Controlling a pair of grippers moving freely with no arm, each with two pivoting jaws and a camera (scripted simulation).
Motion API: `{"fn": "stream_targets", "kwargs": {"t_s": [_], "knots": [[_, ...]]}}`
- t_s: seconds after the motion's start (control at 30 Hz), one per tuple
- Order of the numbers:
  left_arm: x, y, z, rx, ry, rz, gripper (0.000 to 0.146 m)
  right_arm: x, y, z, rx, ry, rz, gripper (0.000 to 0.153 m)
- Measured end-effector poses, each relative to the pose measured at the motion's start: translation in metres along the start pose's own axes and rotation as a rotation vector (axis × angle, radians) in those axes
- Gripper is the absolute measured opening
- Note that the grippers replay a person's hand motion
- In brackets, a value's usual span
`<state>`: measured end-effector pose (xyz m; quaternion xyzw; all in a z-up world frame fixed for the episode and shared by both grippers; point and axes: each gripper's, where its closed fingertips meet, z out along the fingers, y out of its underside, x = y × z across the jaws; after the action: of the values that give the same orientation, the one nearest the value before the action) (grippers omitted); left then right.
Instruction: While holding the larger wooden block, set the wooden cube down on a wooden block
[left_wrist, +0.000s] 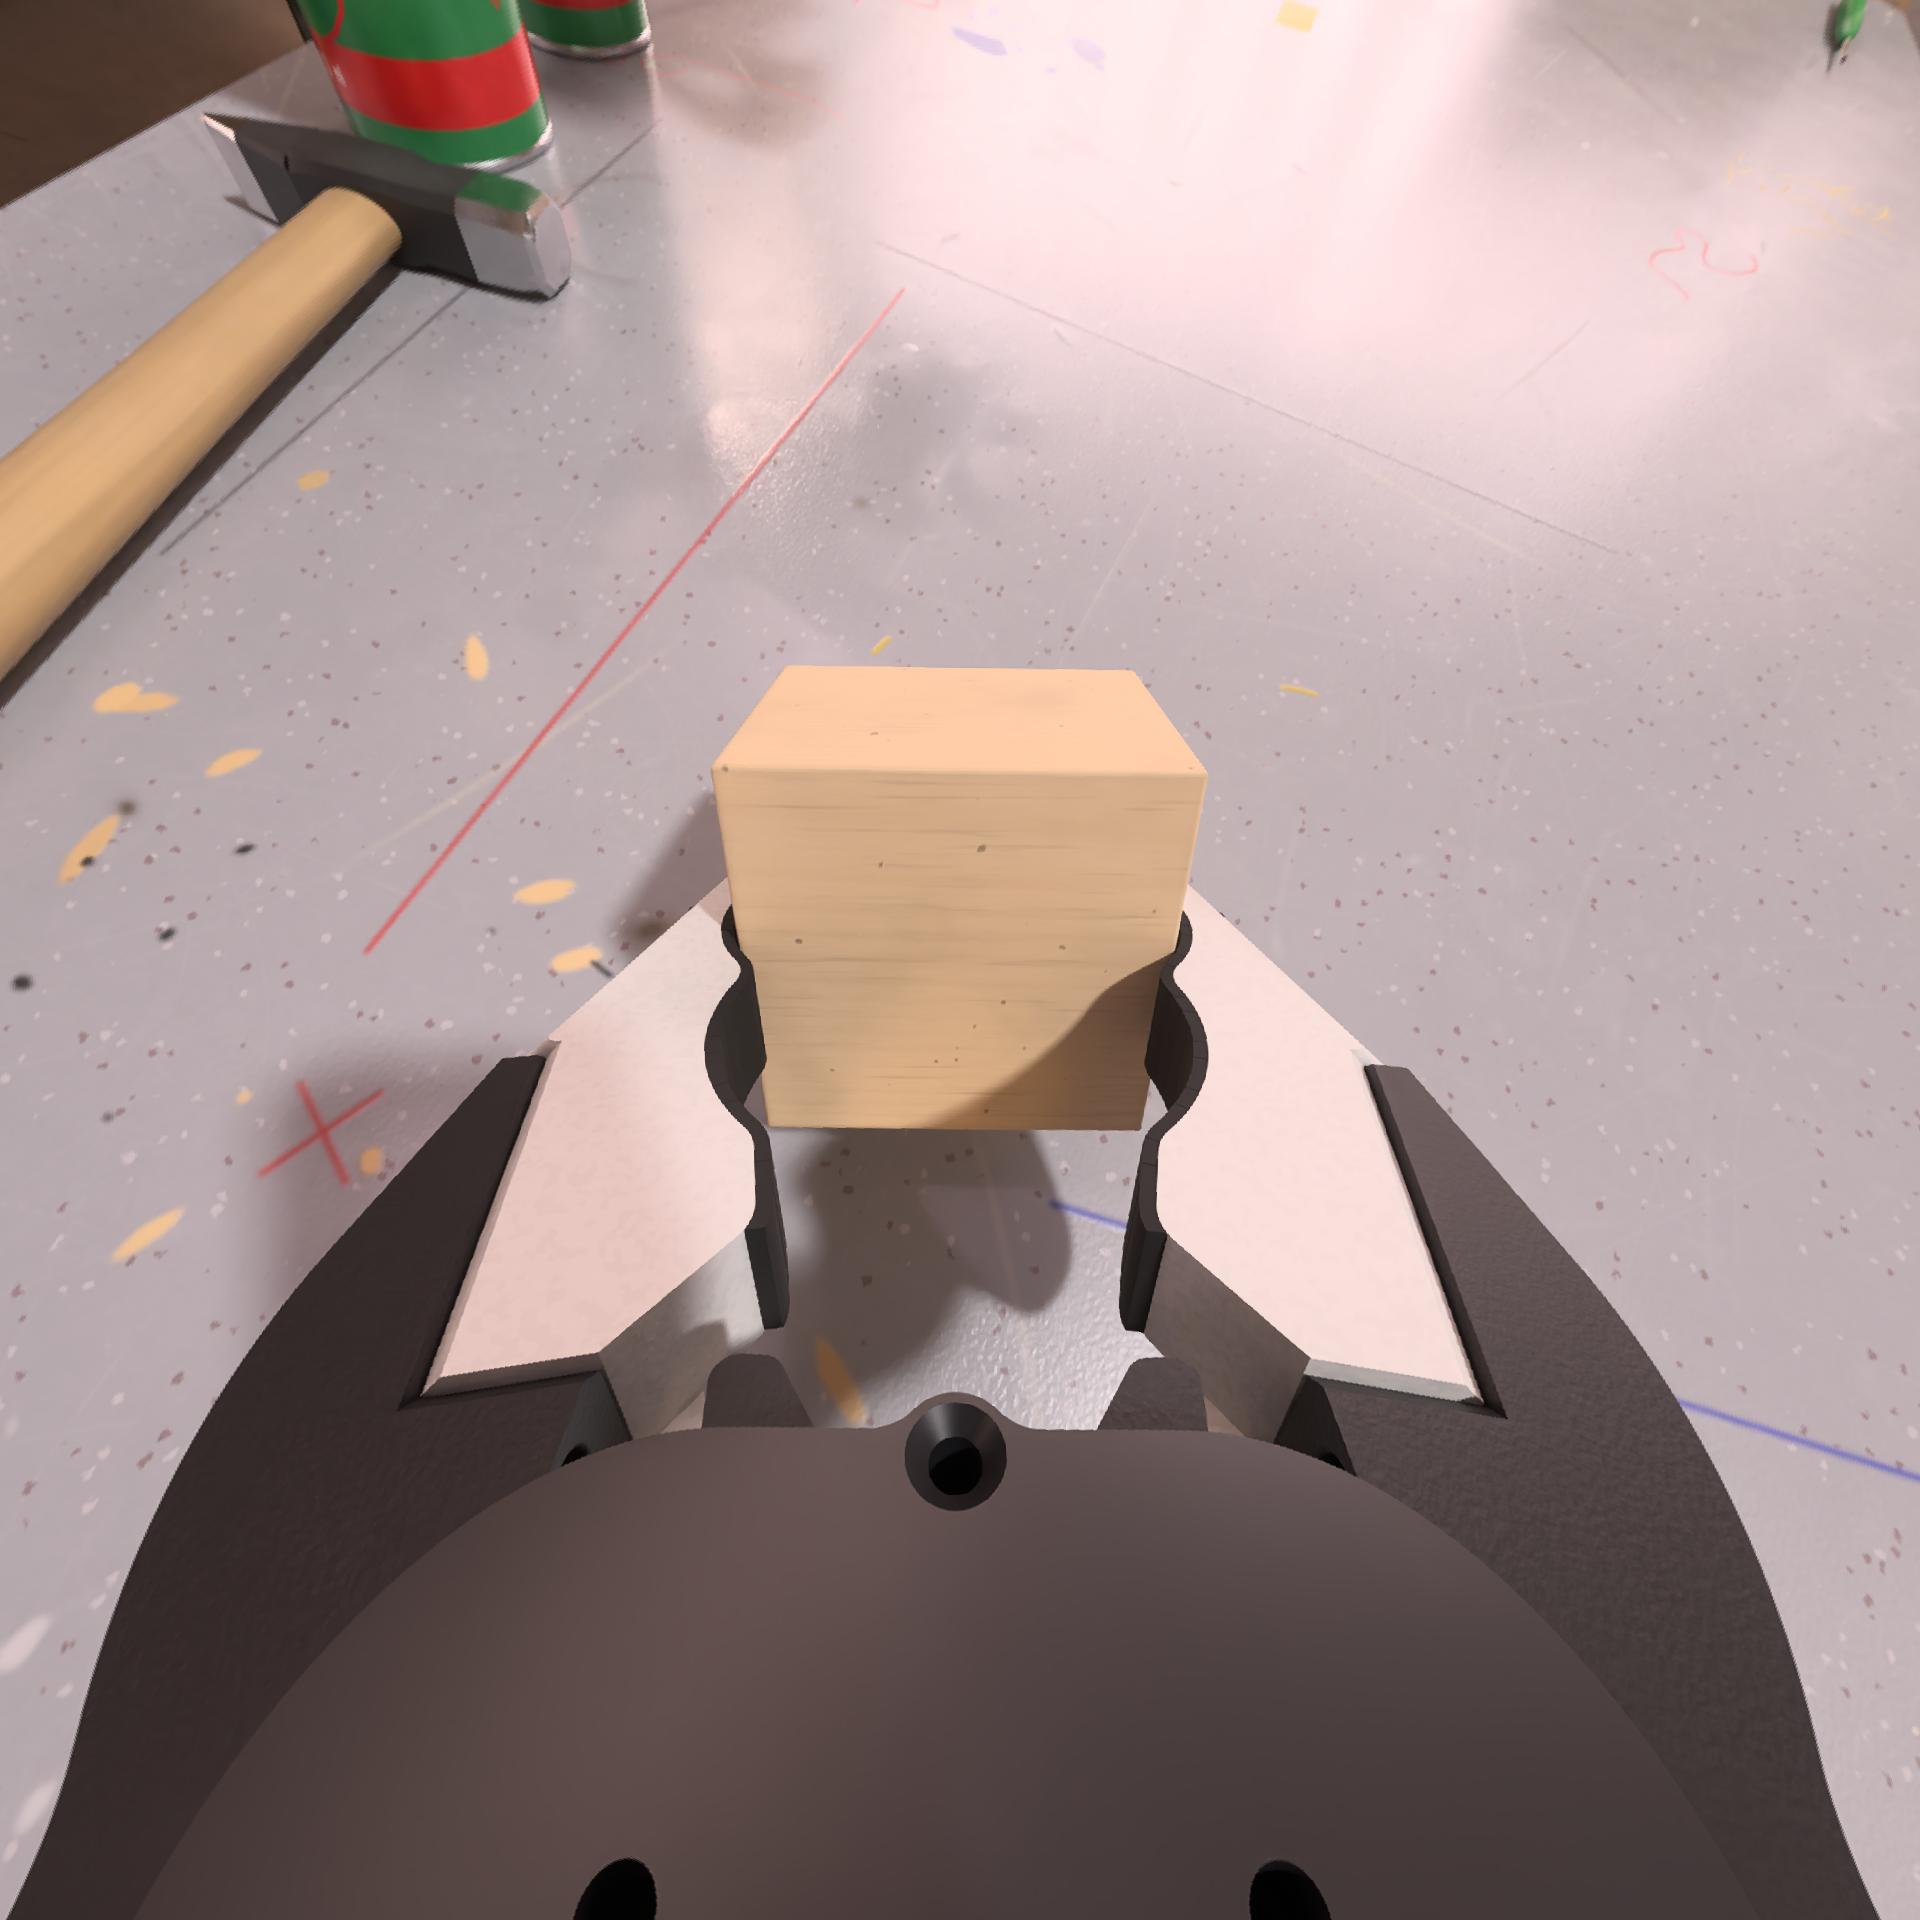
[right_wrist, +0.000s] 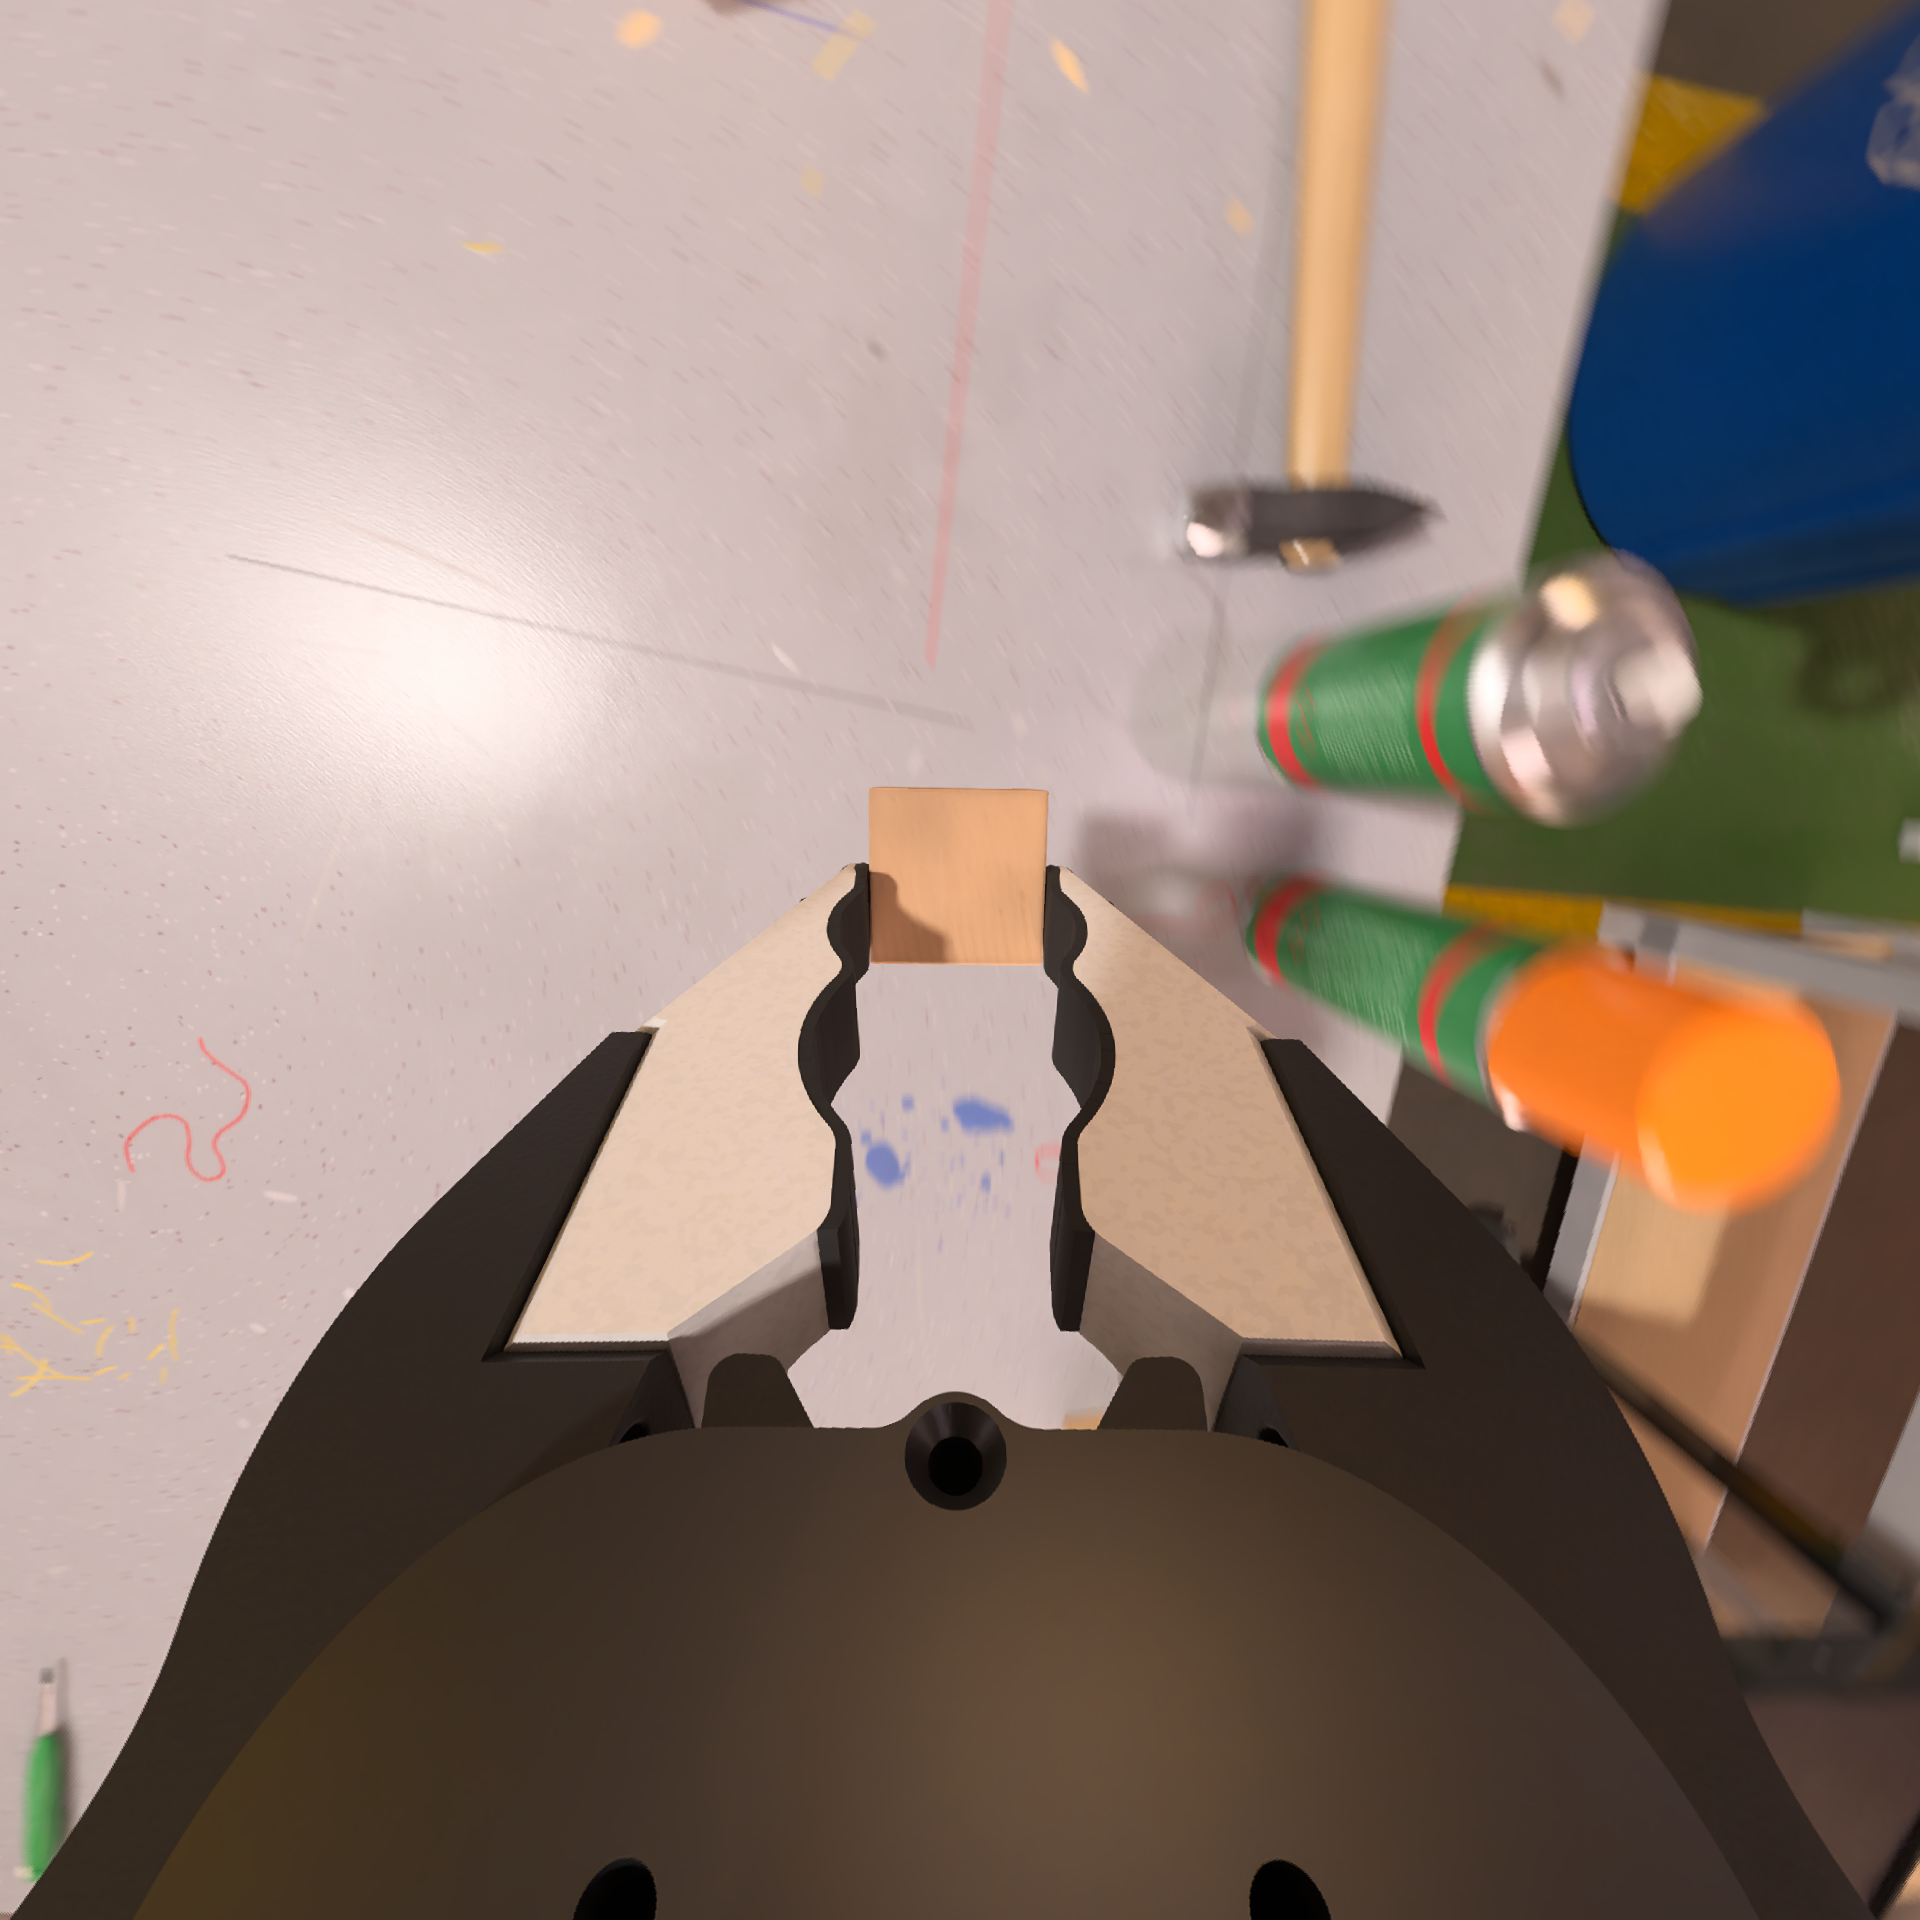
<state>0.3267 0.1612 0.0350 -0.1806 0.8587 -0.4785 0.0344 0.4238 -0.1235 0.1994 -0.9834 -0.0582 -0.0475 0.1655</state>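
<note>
The left gripper (left_wrist: 956, 997) clamps the larger wooden block (left_wrist: 956, 904) above the speckled table (left_wrist: 1351, 623); the right gripper (right_wrist: 958, 914) pinches the wooden cube (right_wrist: 958, 873) aloft. A hammer (left_wrist: 208, 364) and two green-and-red spray cans (right_wrist: 1455, 707) stand well aside, obstructing nothing.

Glossy speckled grey tabletop (left_wrist: 1351, 727) w/ paint marks.

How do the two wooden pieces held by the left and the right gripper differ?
The larger wooden block fills the wide gap of the left gripper; the wooden cube sits in the narrower right gripper. The block shows top and front faces; the cube shows one flat face. The block goes deeper between the fingers; the cube is held at the fingertips. Both are pale wood, clear of the table.
</note>
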Motion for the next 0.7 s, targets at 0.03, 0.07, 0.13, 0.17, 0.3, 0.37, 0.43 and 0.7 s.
{"fn": "stream_targets", "kwargs": {"t_s": [0.03, 0.07, 0.13, 0.17, 0.3, 0.37, 0.43, 0.7], "knots": [[0.001, -0.002, 0.001, 0.009, 0.003, 0.000, 0.075, 0.007, 0.018, -0.016, -0.002, 0.036, 0.055, 0.033], [0.002, -0.004, 0.001, 0.020, 0.005, 0.000, 0.075, 0.014, 0.036, -0.033, 0.001, 0.074, 0.107, 0.033], [0.002, -0.010, 0.002, 0.043, 0.003, 0.001, 0.075, 0.028, 0.074, -0.064, 0.015, 0.164, 0.226, 0.033], [0.002, -0.012, 0.002, 0.055, 0.000, 0.000, 0.075, 0.035, 0.094, -0.077, 0.020, 0.205, 0.292, 0.033], [-0.004, -0.018, 0.002, 0.087, -0.026, -0.019, 0.075, 0.054, 0.179, -0.115, -0.020, 0.321, 0.629, 0.033], [-0.008, -0.019, 0.002, 0.101, -0.043, -0.032, 0.075, 0.060, 0.219, -0.123, -0.045, 0.365, 0.785, 0.033], [-0.012, -0.021, 0.001, 0.120, -0.061, -0.042, 0.075, 0.066, 0.253, -0.125, -0.053, 0.411, 0.934, 0.033], [-0.016, -0.032, 0.001, 0.177, -0.095, -0.045, 0.075, 0.084, 0.326, -0.066, 0.037, 0.391, 1.339, 0.033]]}}
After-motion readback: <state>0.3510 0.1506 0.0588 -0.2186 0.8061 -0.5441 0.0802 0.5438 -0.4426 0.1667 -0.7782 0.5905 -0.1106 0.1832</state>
